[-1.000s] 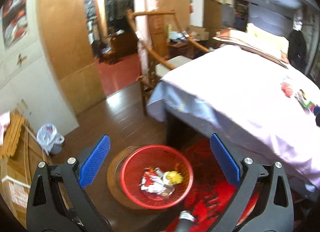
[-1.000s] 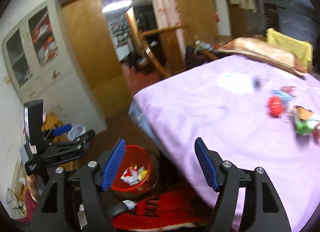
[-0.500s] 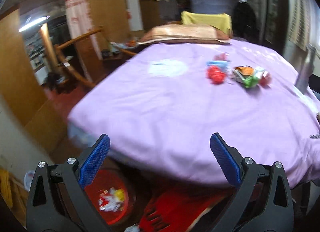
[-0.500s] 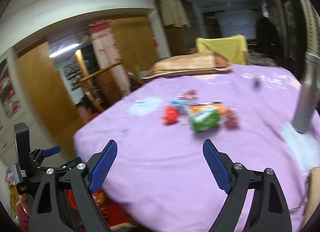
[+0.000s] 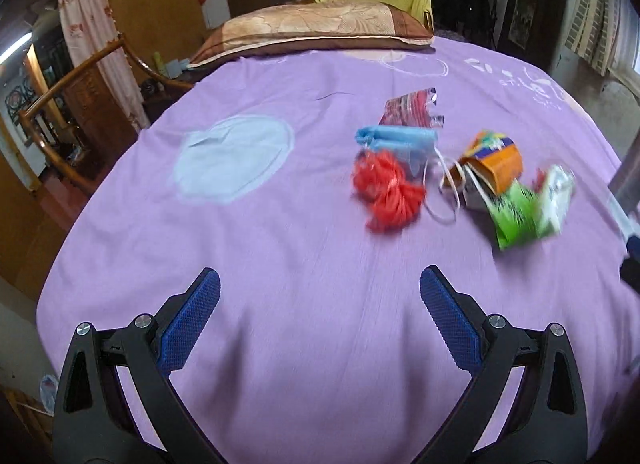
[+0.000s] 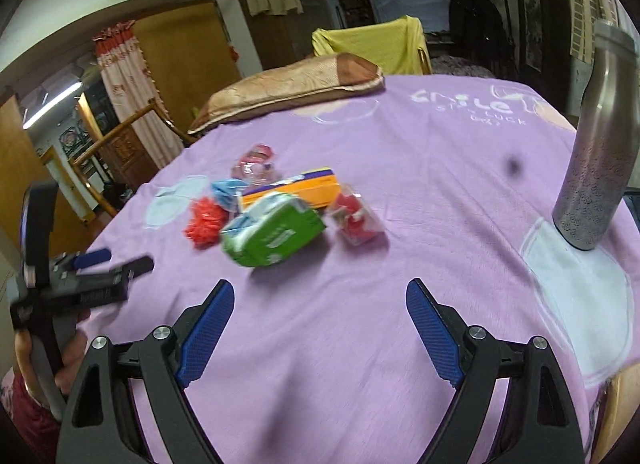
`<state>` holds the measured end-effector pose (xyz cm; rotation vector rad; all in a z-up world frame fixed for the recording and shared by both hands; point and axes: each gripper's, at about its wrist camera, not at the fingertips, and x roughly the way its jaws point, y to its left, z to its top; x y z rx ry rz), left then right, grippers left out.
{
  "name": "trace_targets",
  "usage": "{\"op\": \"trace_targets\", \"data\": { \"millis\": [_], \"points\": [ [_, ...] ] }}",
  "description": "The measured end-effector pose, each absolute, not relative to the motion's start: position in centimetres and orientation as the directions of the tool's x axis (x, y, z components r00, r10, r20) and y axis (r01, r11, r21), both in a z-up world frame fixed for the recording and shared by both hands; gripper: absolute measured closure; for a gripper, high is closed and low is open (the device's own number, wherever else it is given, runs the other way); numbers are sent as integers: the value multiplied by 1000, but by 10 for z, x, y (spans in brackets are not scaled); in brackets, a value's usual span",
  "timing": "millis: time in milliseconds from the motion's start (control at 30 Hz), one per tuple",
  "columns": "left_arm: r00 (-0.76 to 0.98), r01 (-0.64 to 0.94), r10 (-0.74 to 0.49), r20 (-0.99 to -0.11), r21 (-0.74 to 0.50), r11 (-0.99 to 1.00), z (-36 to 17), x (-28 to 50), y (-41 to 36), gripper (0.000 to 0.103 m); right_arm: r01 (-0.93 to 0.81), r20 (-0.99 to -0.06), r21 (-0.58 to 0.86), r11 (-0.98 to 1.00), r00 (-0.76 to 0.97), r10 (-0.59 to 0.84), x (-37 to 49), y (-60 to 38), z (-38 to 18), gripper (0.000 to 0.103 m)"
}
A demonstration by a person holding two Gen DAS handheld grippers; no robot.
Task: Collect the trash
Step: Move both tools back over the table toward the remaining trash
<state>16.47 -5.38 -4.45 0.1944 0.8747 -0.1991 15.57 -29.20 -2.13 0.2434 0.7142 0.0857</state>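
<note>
I am between pickups: both claws hang over the near part of the bed (image 5: pixel 280 248), and nothing is in either one. The left gripper (image 5: pixel 319 306) has its blue pads spread wide with only purple sheet between them; the right gripper (image 6: pixel 319 318) stands spread too, likewise with nothing in it. So I judge this the reach toward the next piece of trash.

The trash sits in one loose cluster around the middle of the bed, well back from the near edge and short of the pillow (image 5: pixel 316 25) along the far edge. Nearest the left claw is the red net bundle (image 5: pixel 387 195), with the blue face mask (image 5: pixel 396 140) touching it on the far side and a red-printed wrapper (image 5: pixel 412 105) beyond that. Toward the right edge lie the orange carton (image 5: pixel 494 165) and the green tissue pack (image 6: pixel 276 234), close together, and a small red-and-clear packet (image 6: pixel 358 219) just beside the pack.

Next I would send the left claw forward to the net bundle and the right to the green pack, each coming down from above so the pads straddle one piece alone; the mask's white loops lie against the carton and could drag it along.

Room is generous: bare sheet all round the cluster. The one thing to mind is the steel flask (image 6: pixel 598 143) standing upright near the bed's right edge, well apart from the trash but close to my right claw's outer side
</note>
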Motion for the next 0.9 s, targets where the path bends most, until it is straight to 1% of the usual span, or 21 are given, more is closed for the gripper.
{"op": "trace_targets", "data": {
  "millis": [133,233,300,433,600,667,833,900],
  "points": [
    [611,258,-97,-785,81,963,-50,203,-74,7,43,-658,238,970,742,128,168,-300,-36,16],
    [600,255,-88,-795,85,963,-58,228,-86,7,34,-675,274,961,719,166,172,-304,-41,16],
    [585,256,-96,-805,72,964,-63,239,-89,7,37,-683,274,961,711,167,174,-305,-43,16],
    [548,268,-143,-824,11,963,-77,248,-86,6,45,-689,276,960,706,165,175,-306,-45,16],
    [554,264,-149,-819,3,965,-80,248,-80,6,44,-698,254,966,700,151,175,-301,-46,16],
    [559,260,-138,-817,14,966,-82,248,-83,6,40,-699,240,970,700,144,174,-299,-47,16],
    [613,276,-96,-784,98,956,-73,237,-86,6,35,-711,204,978,693,123,175,-293,-49,16],
    [623,267,-93,-777,100,958,-71,235,-82,6,39,-717,209,977,685,126,176,-294,-51,16]
  ]
}}
